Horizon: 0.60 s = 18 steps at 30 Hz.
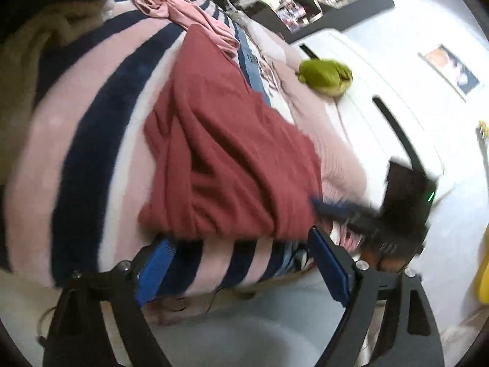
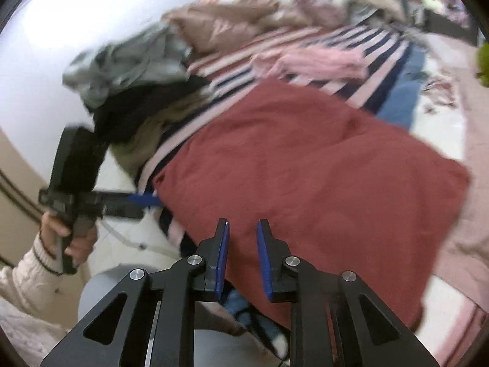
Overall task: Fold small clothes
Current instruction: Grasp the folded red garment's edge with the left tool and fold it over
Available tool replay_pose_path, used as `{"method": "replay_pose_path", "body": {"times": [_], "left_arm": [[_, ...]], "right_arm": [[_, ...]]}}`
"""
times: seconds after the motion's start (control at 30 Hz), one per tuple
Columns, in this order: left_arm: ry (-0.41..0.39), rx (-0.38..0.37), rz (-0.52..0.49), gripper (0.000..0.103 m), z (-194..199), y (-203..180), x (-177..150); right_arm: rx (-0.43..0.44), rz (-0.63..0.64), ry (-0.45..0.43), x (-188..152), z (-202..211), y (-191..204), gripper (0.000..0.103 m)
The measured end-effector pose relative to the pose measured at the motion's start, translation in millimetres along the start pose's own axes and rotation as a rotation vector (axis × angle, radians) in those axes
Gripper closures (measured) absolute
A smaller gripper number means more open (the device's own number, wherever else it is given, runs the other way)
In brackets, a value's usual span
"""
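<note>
1 red garment point(image 2: 305, 177) lies lengthwise along bed; left fingers point(image 1: 238, 263) open, right fingers point(image 2: 241, 257) nearly closed, empty.

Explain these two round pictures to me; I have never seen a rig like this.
A person holds a two-finger gripper in each hand; a fisheye camera on each looks along its fingers. The left wrist view shows the left gripper, open wide; the right wrist view shows the right gripper, its jaws narrowly apart. Both face a red garment spread on a striped blanket, with a pink garment and a pile of clothes beyond. Neither visibly holds anything.
</note>
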<state>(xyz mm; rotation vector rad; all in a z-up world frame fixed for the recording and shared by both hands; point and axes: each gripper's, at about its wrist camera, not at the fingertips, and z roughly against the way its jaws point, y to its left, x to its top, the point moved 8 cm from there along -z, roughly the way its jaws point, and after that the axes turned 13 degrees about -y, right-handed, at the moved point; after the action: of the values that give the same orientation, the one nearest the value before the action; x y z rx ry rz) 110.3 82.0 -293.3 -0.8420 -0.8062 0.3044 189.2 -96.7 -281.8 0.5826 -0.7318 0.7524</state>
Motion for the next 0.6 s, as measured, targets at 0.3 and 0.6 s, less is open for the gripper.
{"method": "replay_pose_path", "body": {"times": [0.3,0.6], "left_arm": [[-0.1,0.131,0.052,0.087,-27,4,40],[-0.129,0.281,-0.534,0.093,-39,-103,68]], "right_arm": [[0.06,-0.106,-0.003,-6,0,-10,0.084],[0.018,-0.251,-0.197,-11,88,-61,0.072]]}}
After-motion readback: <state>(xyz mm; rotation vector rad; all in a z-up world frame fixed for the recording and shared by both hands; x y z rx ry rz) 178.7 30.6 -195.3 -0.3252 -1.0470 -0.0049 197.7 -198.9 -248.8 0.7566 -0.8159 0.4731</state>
